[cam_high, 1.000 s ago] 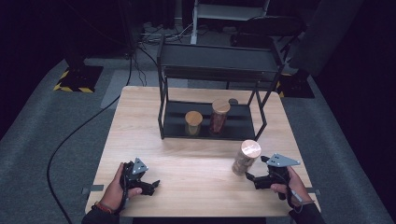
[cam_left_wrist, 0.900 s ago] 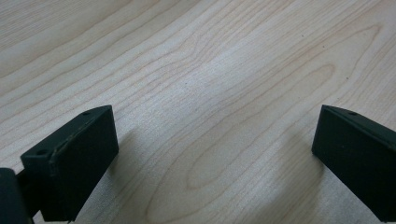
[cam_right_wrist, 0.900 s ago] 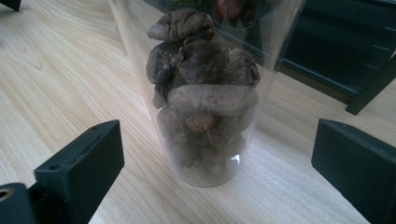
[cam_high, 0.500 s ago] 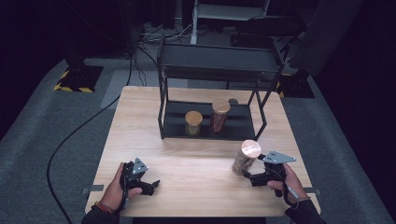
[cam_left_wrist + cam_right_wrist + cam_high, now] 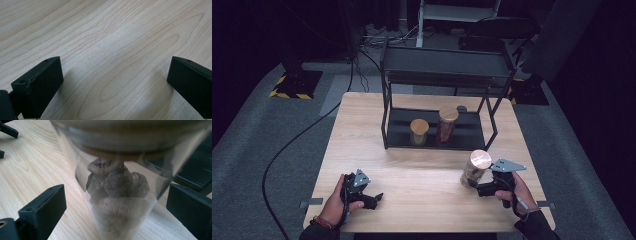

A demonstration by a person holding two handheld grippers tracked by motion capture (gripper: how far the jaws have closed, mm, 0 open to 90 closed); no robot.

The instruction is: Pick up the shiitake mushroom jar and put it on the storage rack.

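So my left gripper [image 5: 374,198] is just sitting on the table [image 5: 422,170] off to the left of the rack [image 5: 439,100], jaws spread wide with nothing but bare wood between them, and it hasn't budged over the last second. The action is on the right: my right gripper [image 5: 472,187] has been creeping in on the loose jar [image 5: 474,170] and now I'm getting the jaws either side of the glass, still wide open, not touching it as far as I can tell. I'm guessing that means the grab is basically lined up and squeezing comes next. The jar is standing upright in front of the rack's right end, near the table's front-right corner, full of brownish lumps. Counting stuff: three wooden-lidded jars total, one out here, plus a short one [image 5: 419,131] and a taller one [image 5: 446,123] side by side on the rack's bottom shelf; one rack, two grippers.
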